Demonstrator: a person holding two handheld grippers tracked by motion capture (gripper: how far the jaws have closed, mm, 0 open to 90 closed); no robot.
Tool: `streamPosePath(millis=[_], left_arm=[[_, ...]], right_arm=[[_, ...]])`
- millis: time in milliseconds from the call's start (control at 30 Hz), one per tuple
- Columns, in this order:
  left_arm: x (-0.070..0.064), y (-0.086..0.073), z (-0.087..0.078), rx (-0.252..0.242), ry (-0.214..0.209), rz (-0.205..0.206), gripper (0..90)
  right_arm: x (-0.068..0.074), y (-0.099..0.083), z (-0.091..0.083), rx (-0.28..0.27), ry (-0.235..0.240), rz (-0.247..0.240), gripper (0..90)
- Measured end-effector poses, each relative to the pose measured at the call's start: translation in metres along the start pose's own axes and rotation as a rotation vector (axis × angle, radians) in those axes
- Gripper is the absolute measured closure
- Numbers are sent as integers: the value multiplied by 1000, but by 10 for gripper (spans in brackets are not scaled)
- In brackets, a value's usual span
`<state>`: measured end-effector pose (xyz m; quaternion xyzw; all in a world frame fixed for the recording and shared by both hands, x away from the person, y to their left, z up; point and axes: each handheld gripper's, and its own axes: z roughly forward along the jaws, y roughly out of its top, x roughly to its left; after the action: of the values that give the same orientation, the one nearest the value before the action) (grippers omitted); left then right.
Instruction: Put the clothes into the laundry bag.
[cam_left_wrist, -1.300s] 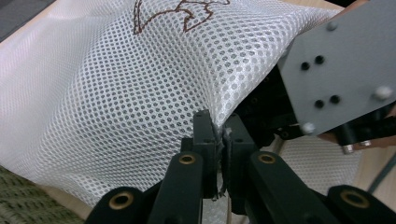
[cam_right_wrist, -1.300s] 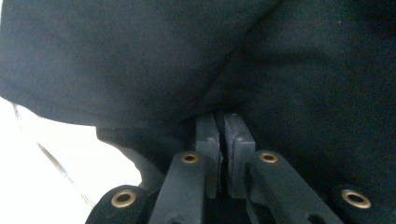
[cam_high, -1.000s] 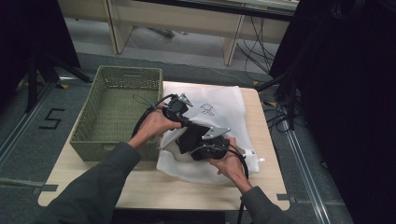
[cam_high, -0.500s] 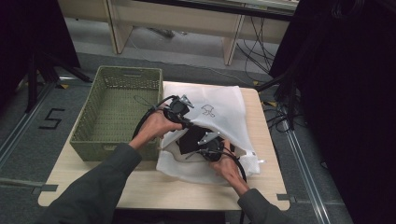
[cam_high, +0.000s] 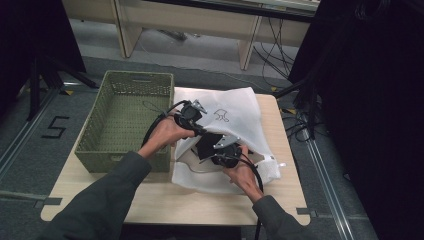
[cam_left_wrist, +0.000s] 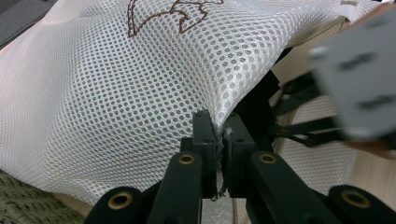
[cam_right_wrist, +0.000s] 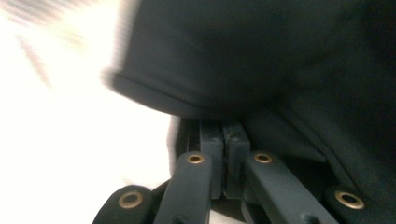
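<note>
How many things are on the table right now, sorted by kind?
White mesh bag: 1
Black garment: 1
Green woven basket: 1
Hand-held gripper: 2, left and right
Total: 5

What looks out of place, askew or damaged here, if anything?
Nothing stands out. The left claw pinches the white mesh bag at its opening edge, the right claw grips the dark garment at the bag's mouth, and the green basket sits square.
</note>
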<state>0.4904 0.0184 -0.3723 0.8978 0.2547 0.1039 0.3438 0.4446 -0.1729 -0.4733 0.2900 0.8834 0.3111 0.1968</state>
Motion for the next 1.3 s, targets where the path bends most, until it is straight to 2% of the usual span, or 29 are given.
streamPosePath(millis=[100, 133, 167, 200, 333, 367, 400, 467, 500, 533, 567, 600, 633, 667, 700, 767, 800, 833, 867, 900, 933, 1067, 1100, 1133, 1167, 1200, 1233, 1267, 1300], left_arm=[[-1, 0, -1, 1, 4, 1, 851], [-2, 0, 0, -13, 5, -16, 851], [-2, 0, 0, -11, 4, -11, 851], [-2, 0, 0, -12, 4, -10, 850], [-2, 1, 0, -8, 4, -10, 849], [-3, 0, 0, -2, 2, -32, 849], [-2, 0, 1, -14, 4, -11, 849], [-2, 0, 1, -13, 6, -6, 849], [0, 1, 1, -31, 10, 29, 849], [0, 1, 1, -26, 11, 24, 849], [1, 1, 1, -28, 10, 34, 850], [0, 1, 0, -25, 6, 20, 850], [-1, 0, 0, -13, 2, -5, 851], [-1, 0, 0, -10, 3, -5, 851], [-1, 0, -1, -9, 2, -3, 852], [-1, 0, -2, -10, 5, -7, 853], [-1, 0, -2, -9, 7, -6, 853], [-1, 0, -3, 5, 5, 8, 853], [0, 0, -3, 4, 4, 13, 853], [-1, 0, -3, -3, 5, -2, 854], [-1, 0, -2, -7, 1, -10, 854], [-1, 0, -1, 3, -2, -4, 854], [-1, 0, -1, 11, 1, 11, 854], [-3, 0, 0, 0, 1, -2, 855], [-2, 0, -1, 7, -1, 14, 855], [-3, 1, -1, 5, -1, 10, 855], [-3, 1, 0, 5, 0, 10, 855], [-2, 0, 0, 8, 5, 7, 855], [-1, 0, 0, 9, 8, 1, 855]], right_arm=[[6, 6, -19, -90, 34, 30, 896], [7, 8, -24, -94, 53, 32, 896], [9, 10, -25, -114, 62, 49, 896], [11, 13, -26, -151, 66, 39, 896], [13, 16, -29, -157, 71, 44, 893], [13, 17, -31, -159, 73, 43, 893], [11, 18, -32, -178, 64, 39, 893], [10, 21, -38, -168, 66, 62, 881], [7, 22, -41, -182, 60, 65, 870], [8, 23, -41, -200, 53, 97, 865], [8, 25, -41, -210, 56, 98, 868], [8, 25, -41, -210, 56, 98, 868], [10, 27, -38, -213, 75, 95, 873], [13, 27, -32, -217, 80, 96, 881], [14, 28, -26, -198, 83, 58, 890], [16, 28, -10, -146, 80, 37, 900], [16, 26, -2, -132, 68, 33, 900], [11, 19, 10, -104, 26, 19, 900], [11, 19, 10, -104, 26, 19, 900], [4, 10, 19, -42, 2, 13, 900], [4, 10, 19, -42, 2, 13, 900], [-11, 3, 27, -42, -80, 46, 900], [-15, 4, 28, -40, -87, 39, 900], [-19, 4, 32, -43, -112, -8, 900], [-20, 4, 34, -47, -137, -12, 900], [-23, 4, 38, -51, -173, -42, 900], [-24, 5, 38, -24, -192, -30, 900], [-20, 5, 40, -43, -208, 16, 900], [-23, 6, 39, -26, -200, -33, 900]])
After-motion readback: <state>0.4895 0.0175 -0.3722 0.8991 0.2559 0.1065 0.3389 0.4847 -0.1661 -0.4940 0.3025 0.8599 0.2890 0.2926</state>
